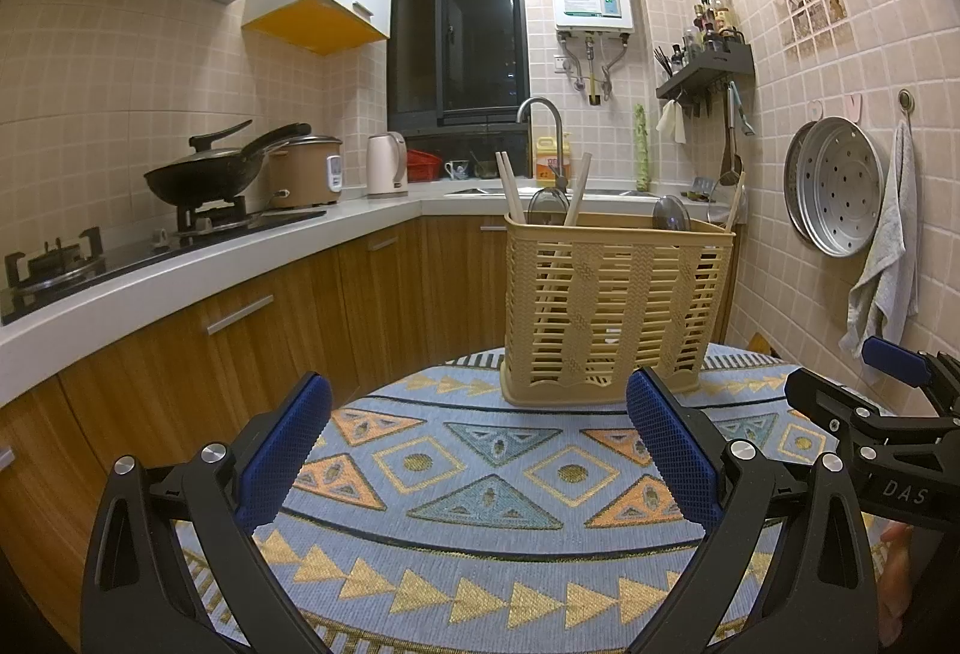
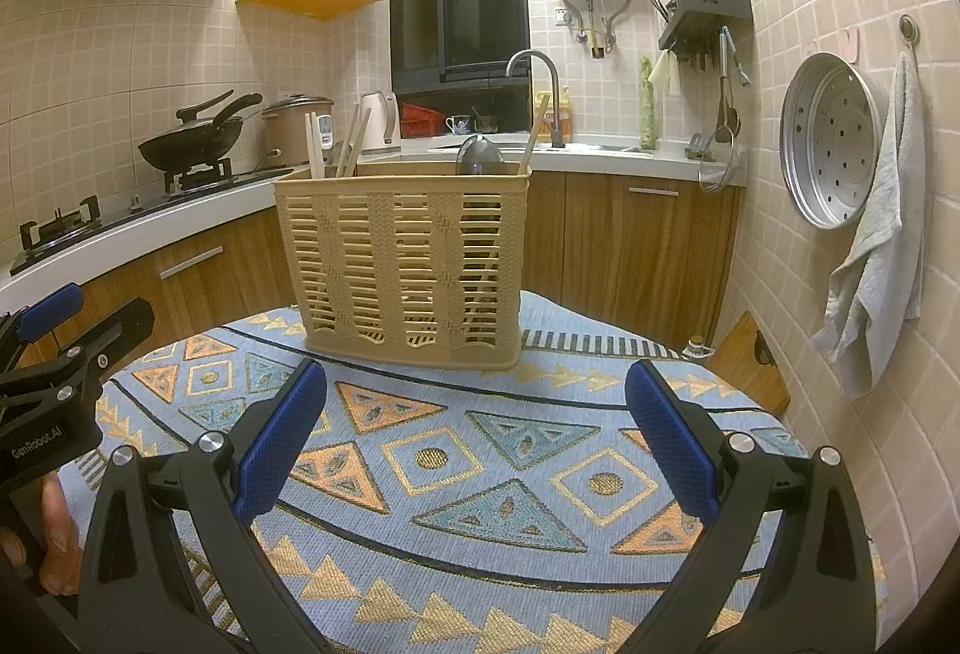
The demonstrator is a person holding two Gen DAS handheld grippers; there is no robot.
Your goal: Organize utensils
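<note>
With both the left gripper [image 1: 479, 438] and the right gripper [image 2: 477, 429] held wide open and empty short of the slotted plastic utensil basket [image 1: 615, 303], its light, stiff chopsticks [image 1: 510, 186] were judged best gripped by their exposed upper ends.

Bare tablecloth [image 1: 480, 474] lies before the utensil basket [image 1: 618, 306].

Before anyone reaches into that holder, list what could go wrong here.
1. The utensil holder is tall and stands near the table's far edge; a push could tip it off.
2. The chopsticks and spoon lean loosely above the rim; a gripper could knock them out.
3. The woven tablecloth may slide or bunch.
</note>
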